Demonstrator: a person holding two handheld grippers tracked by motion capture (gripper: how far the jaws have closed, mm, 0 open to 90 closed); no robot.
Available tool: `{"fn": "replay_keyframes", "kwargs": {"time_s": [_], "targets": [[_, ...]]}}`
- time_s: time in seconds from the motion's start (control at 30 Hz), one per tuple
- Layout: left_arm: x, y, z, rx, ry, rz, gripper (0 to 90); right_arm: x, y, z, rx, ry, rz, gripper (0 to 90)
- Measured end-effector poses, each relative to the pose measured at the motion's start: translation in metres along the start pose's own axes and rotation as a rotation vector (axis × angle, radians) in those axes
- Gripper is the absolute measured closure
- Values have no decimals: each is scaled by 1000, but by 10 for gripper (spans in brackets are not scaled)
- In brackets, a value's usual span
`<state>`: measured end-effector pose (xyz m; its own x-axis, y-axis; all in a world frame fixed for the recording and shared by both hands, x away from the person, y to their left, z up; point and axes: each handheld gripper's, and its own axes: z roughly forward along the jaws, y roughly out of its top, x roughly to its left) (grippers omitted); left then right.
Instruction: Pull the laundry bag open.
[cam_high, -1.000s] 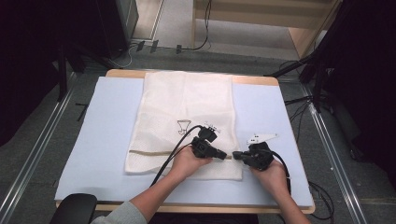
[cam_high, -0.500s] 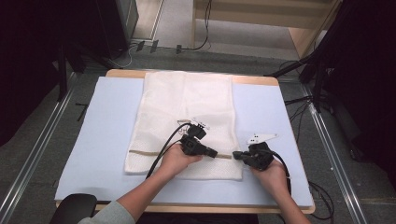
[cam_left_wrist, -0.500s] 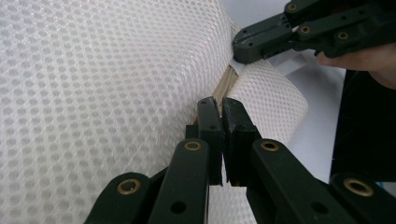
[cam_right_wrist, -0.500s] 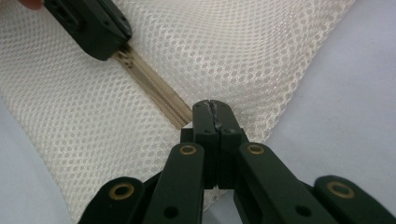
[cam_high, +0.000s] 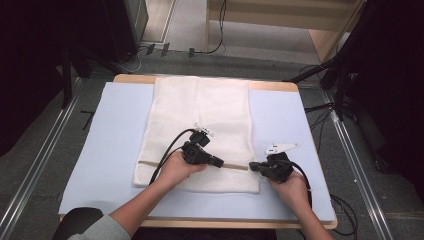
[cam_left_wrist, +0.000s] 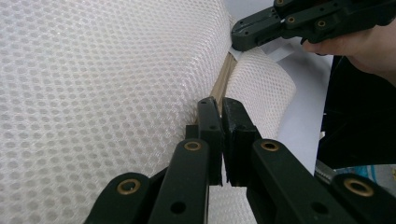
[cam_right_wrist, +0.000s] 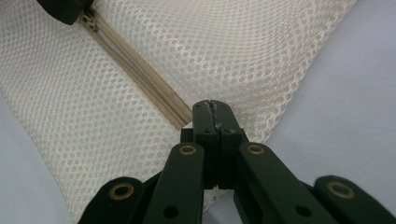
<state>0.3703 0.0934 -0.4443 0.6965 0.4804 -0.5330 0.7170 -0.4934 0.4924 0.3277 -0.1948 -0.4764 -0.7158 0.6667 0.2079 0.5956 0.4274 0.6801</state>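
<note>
High view showed the left tool (cam_high: 216, 162), clenched on the zipper (cam_high: 235, 166), had slid leftward from the right tool (cam_high: 254, 166) clamping the mesh bag (cam_high: 200, 107); judged opening.

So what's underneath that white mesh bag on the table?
The mesh bag lies flat on a pale blue mat, which covers a wooden table. The mat under the bag itself is hidden, as is anything inside the bag.

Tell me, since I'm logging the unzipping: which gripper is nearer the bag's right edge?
Right. The right gripper pinches the mesh bag at its right edge; the left gripper sits mid-zipper, farther in.
</note>
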Motion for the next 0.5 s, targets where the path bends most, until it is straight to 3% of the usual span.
{"fn": "replay_keyframes", "kwargs": {"time_s": [0.17, 0.5], "targets": [[3, -3, -7, -2, 0, -11, 888, 0, 0, 0, -1, -3, -11, 900], [4, -8, -6, 6, 0, -12, 889, -1, 0, 0, 0, 2, -19, 900]]}}
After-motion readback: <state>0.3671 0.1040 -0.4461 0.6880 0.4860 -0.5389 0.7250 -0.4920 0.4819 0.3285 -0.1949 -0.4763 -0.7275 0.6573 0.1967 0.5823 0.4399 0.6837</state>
